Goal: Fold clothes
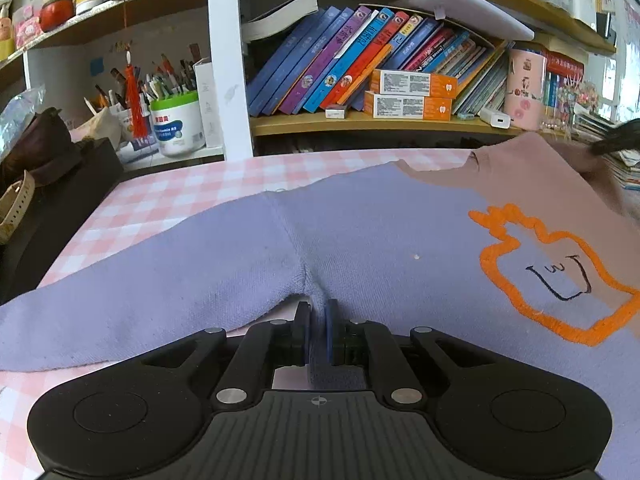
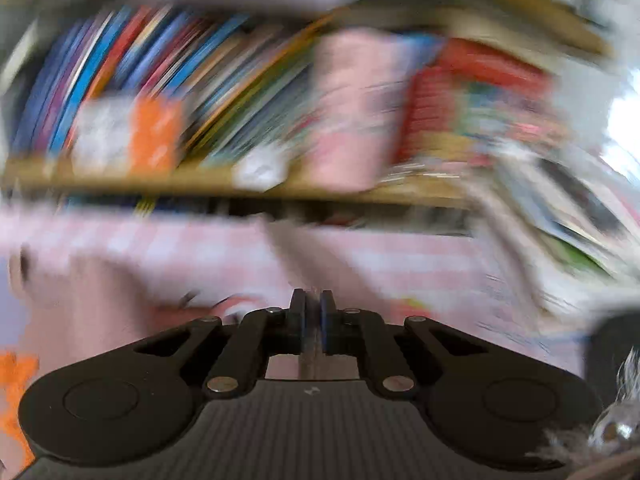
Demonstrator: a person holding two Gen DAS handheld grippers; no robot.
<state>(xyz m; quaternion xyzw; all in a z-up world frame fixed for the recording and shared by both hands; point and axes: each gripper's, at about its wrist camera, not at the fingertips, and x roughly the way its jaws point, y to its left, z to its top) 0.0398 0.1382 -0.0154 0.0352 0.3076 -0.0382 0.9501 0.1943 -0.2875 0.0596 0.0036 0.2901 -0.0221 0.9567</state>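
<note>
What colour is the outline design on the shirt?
Orange, on the shirt with lilac and dusty-pink panels; clearest in the left wrist view.

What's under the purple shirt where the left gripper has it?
The purple shirt lies on the pink checked tablecloth, which shows around its sleeve and far edge. The left gripper is shut on a fold at the underarm. Anything beneath the shirt's body is covered.

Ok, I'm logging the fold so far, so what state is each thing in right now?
Shirt: spread flat on the table, sleeve out to the left, brown part lifted at far right.
Left tool: shut on a pinch of shirt at the underarm seam.
Right tool: shut on a thin fold of brownish cloth; view blurred.
Tablecloth: flat under the shirt.
</note>
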